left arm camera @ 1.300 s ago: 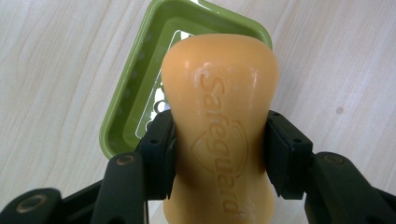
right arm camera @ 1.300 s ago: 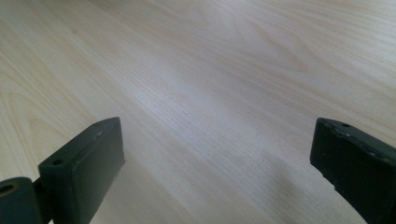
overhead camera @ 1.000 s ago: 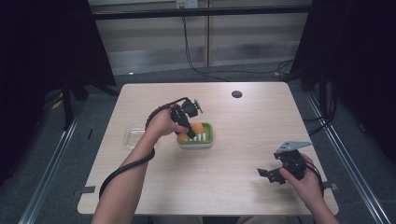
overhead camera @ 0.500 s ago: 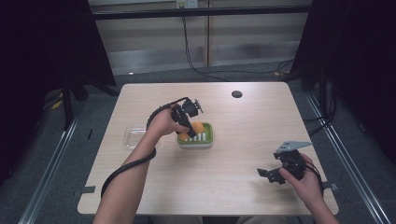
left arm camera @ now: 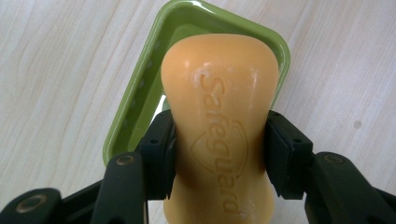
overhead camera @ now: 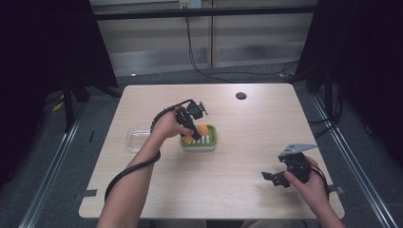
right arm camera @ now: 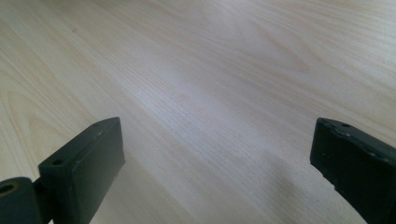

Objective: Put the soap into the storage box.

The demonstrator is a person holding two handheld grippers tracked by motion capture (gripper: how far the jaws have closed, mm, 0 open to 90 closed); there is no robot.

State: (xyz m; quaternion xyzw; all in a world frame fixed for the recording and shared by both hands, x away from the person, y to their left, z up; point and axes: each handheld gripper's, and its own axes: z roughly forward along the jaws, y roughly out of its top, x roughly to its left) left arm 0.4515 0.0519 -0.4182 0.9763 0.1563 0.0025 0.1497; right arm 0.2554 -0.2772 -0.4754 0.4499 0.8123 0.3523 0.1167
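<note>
Pinching the orange soap bar [left arm camera: 219, 135] — left tool [left arm camera: 218, 156] over green dish [left arm camera: 140, 93]

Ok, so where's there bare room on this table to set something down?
Bare wood: the far strip around the dark round spot, and the near middle between the green soap dish and the right gripper. Crowded: left of centre, around the dish, clear container and left gripper.

Left gripper [overhead camera: 191, 129] holds orange soap [overhead camera: 201, 130] over green dish [overhead camera: 209, 144].
</note>
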